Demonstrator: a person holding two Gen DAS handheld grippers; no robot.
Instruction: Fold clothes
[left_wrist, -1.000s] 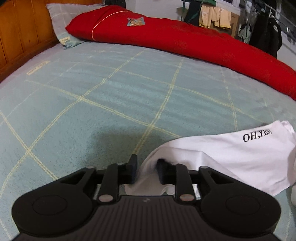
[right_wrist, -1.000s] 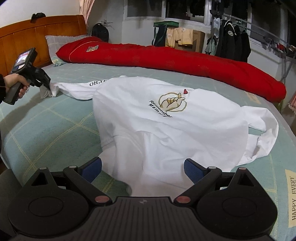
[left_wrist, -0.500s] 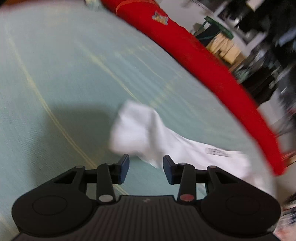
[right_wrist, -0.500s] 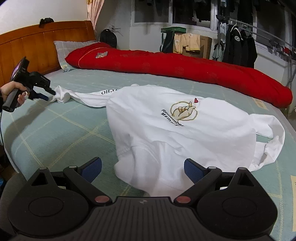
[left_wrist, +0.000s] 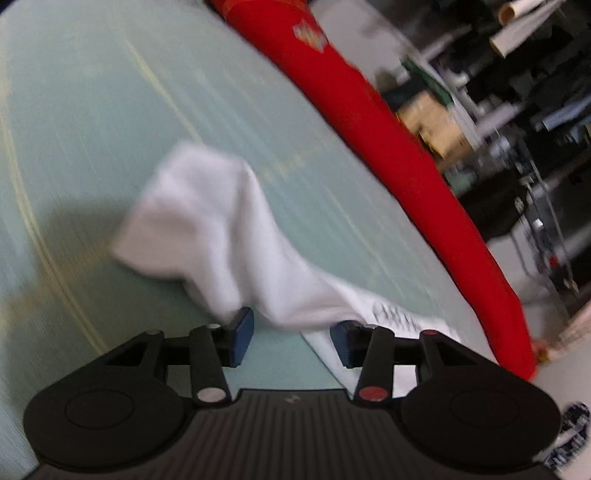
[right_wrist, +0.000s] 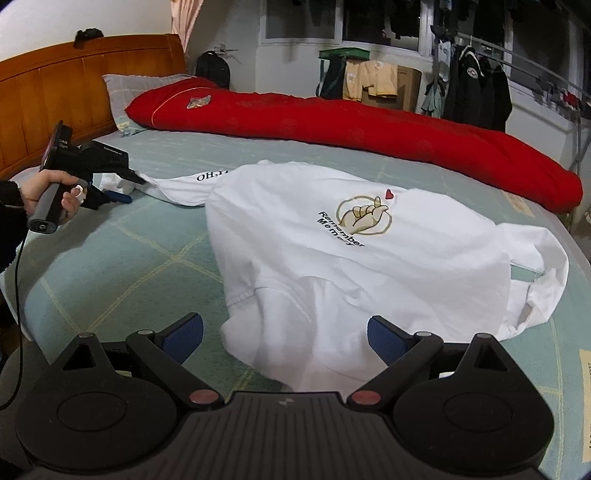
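Bed (right_wrist: 110, 266) held white shirt (right_wrist: 332, 258): light, limp; cuffs/hem judged best holds. Left hand-held gripper (left_wrist: 291, 332) just opened, sleeve (left_wrist: 207, 221) released; right hand-held gripper (right_wrist: 284, 334) wide, empty.

Sleeve (left_wrist: 207, 221) blurred (lettering unreadable); red quilt (left_wrist: 388, 140) smeared

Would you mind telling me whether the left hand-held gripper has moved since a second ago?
Yes. The left hand-held gripper has dropped lower against the wooden headboard, and its jaws have just been opening, off the sleeve.
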